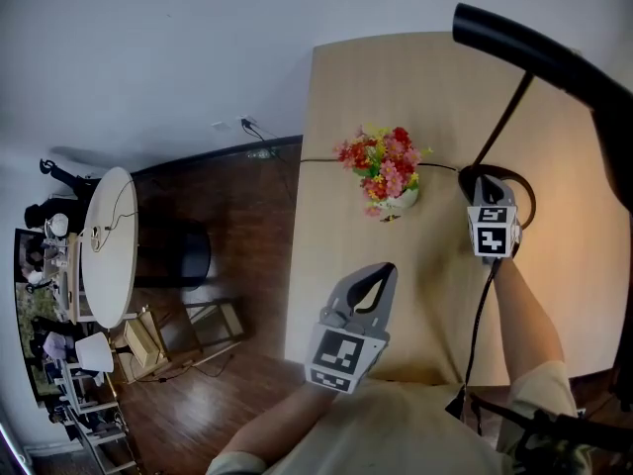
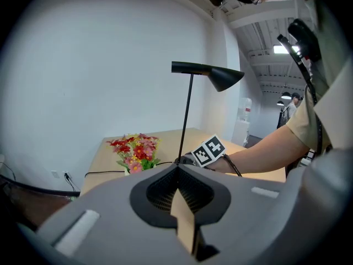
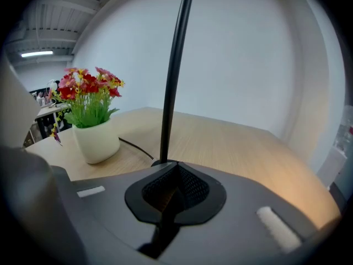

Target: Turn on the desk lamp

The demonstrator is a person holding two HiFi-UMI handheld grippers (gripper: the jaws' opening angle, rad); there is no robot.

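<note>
Your right gripper [image 1: 479,184], jaws pressed together like those of your left gripper [image 1: 379,275], seemingly touches the base of the slim black desk lamp [image 3: 175,54]; shoving sideways could topple it.

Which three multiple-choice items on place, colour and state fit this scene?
1. Where does the pot stand? A. on the floor B. on the table C. on a chair
2. What colour is the lamp? A. white B. red C. black
3. How are the left tool's jaws? A. wide apart B. together, empty C. shut on a cable
Key: 1 B, it rests on the wooden top; 2 C, it is black all over; 3 B, its jaws meet with nothing between.
</note>
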